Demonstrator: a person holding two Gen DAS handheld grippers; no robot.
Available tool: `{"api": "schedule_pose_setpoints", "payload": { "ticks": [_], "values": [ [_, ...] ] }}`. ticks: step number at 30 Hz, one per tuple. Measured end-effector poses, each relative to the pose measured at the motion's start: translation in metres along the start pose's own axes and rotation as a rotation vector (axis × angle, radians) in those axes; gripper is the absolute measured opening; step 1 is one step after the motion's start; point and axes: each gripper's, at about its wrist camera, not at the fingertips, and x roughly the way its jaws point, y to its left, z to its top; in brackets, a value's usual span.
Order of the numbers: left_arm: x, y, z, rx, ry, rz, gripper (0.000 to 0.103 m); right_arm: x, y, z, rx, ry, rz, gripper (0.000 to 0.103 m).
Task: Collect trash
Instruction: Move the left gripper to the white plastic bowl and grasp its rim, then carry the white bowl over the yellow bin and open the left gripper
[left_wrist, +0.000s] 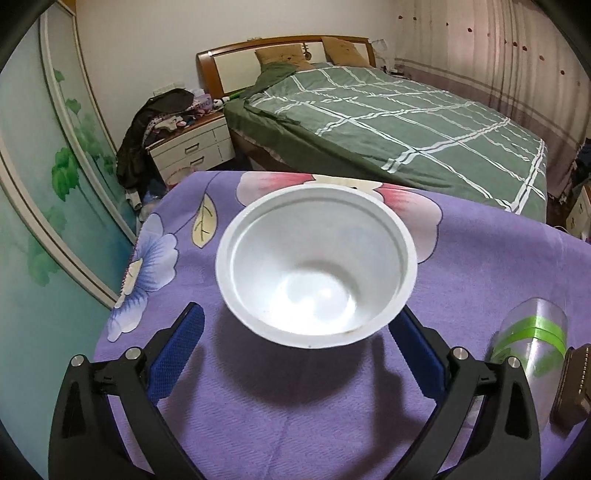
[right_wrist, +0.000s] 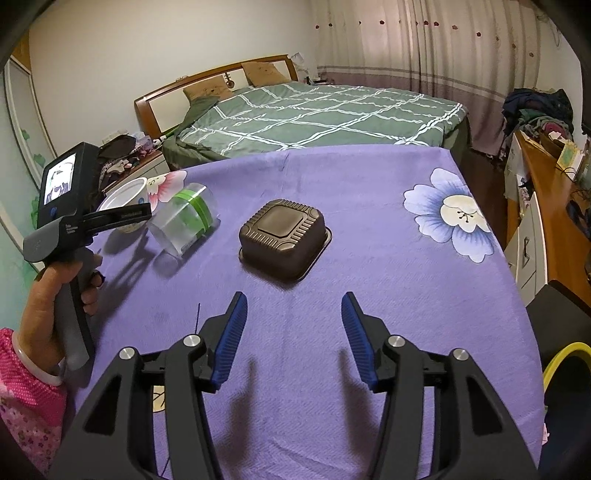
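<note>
A white disposable bowl (left_wrist: 317, 266) stands upright and empty on the purple flowered cloth (left_wrist: 280, 417). My left gripper (left_wrist: 297, 317) is open wide around its near side; the left pad is apart from it, the right pad runs behind its rim. A clear plastic cup with a green band (left_wrist: 532, 343) lies on its side to the right. In the right wrist view the bowl (right_wrist: 123, 197), the cup (right_wrist: 184, 221) and an upturned dark brown square container (right_wrist: 284, 240) lie ahead. My right gripper (right_wrist: 293, 306) is open and holds nothing, just short of the container.
A hand (right_wrist: 48, 306) in a pink sleeve holds the left gripper's handle at the cloth's left edge. A bed (right_wrist: 314, 110) stands behind the table, a nightstand (left_wrist: 192, 147) to its left, a wooden dresser (right_wrist: 546, 206) on the right. A yellow rim (right_wrist: 565, 358) shows low right.
</note>
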Motion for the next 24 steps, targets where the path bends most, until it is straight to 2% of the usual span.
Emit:
{"api": "schedule_pose_setpoints", "payload": {
  "ticks": [9, 10, 11, 12, 19, 24],
  "values": [
    [0.006, -0.001, 0.011, -0.007, -0.015, -0.037, 0.098, 0.001, 0.000, -0.001, 0.001, 0.000, -0.001, 0.051],
    [0.007, -0.001, 0.012, -0.009, -0.017, -0.037, 0.095, 0.001, 0.000, -0.001, 0.001, 0.000, -0.002, 0.051],
    [0.007, -0.002, 0.014, -0.008, -0.021, -0.037, 0.085, 0.001, 0.000, -0.001, 0.000, 0.000, -0.002, 0.051],
    [0.007, -0.003, 0.014, 0.000, -0.021, -0.040, 0.079, 0.001, 0.000, -0.001, 0.000, 0.000, -0.002, 0.051],
    [-0.005, -0.003, 0.011, 0.020, -0.059, -0.021, 0.078, 0.001, -0.001, -0.001, 0.008, 0.000, -0.006, 0.051],
    [-0.035, 0.008, -0.005, 0.033, -0.058, -0.046, 0.078, 0.000, -0.003, -0.001, 0.009, -0.004, -0.015, 0.051]
  ]
}}
